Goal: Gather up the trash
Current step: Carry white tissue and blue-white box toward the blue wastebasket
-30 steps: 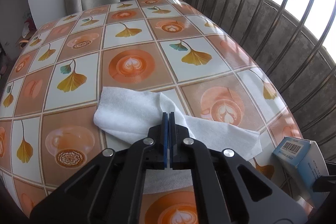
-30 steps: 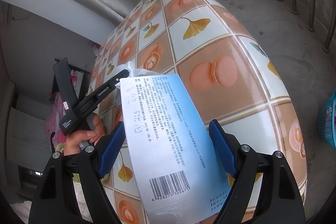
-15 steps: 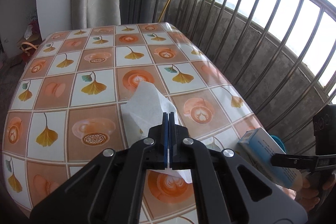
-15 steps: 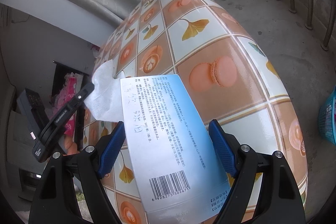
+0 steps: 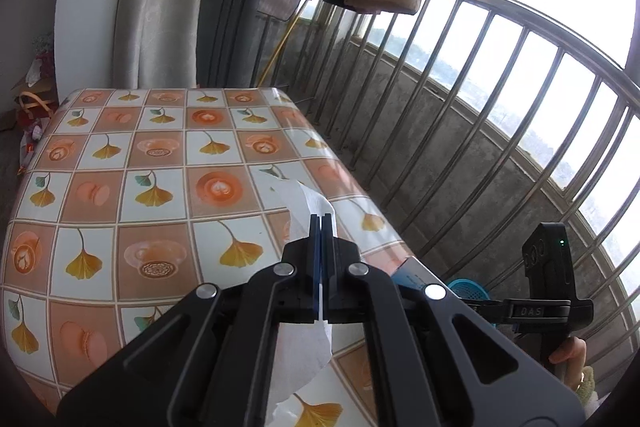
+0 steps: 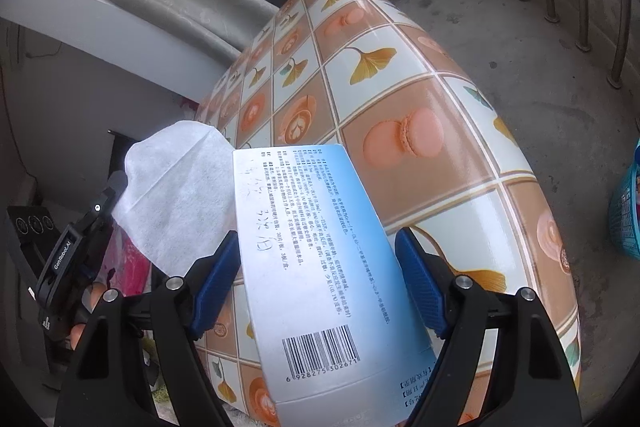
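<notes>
- The left gripper is now raised high above the table; the white tissue hangs free from it, no longer lying flat.
- In the right wrist view, the tissue now stands at 9 o'clock of the box.

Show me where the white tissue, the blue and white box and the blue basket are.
white tissue (image 5: 306, 203): left wrist view, the part sticking up past the jaws.
blue and white box (image 6: 316, 259): right wrist view, middle of its printed face.
blue basket (image 6: 626, 215): right wrist view, its mesh wall.
</notes>
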A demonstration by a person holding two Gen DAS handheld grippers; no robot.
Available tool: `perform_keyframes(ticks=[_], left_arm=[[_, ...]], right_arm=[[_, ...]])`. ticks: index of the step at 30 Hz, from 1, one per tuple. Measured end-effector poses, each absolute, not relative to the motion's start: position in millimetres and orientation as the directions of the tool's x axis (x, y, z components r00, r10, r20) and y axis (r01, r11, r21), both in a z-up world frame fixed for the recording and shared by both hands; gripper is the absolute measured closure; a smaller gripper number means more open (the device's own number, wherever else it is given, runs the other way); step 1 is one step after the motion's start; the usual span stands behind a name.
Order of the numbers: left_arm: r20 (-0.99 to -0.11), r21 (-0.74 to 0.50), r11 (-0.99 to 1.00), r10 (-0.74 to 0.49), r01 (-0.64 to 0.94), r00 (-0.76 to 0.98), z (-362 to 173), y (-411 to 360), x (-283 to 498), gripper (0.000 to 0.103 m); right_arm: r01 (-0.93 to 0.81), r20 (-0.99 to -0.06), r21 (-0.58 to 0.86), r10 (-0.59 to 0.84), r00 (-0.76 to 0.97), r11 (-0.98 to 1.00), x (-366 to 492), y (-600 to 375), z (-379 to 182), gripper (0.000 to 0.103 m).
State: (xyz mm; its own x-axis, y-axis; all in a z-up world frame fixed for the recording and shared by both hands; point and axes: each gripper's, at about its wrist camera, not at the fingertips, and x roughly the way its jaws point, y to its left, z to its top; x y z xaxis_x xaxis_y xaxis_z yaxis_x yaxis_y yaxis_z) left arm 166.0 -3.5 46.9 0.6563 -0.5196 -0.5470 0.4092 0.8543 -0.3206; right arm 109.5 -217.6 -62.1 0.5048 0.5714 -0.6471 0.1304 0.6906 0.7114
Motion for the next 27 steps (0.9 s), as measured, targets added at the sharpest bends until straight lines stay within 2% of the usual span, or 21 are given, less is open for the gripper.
perform_keyframes(ticks=[14,21,27], left_arm=[[-0.510,-0.328,0.706,-0.692,0.628,0.511,81,-112,147,0.103],[-0.523,-0.373,0.579,-0.777,0.725,0.351,85,-193,145,0.103],[-0.554,-0.467,0.455,-0.819,0.758,0.150,67,-281,145,0.103]], right_arm=[[0.180,-0.554,0.775,0.513,0.656,0.606,62,-290,-42,0.028],[0.295,-0.531,0.781,0.338,0.777,0.550,11,-376,-33,0.028],[0.428,-0.546,0.780,0.164,0.821,0.456,-40,-445,-50,0.028]])
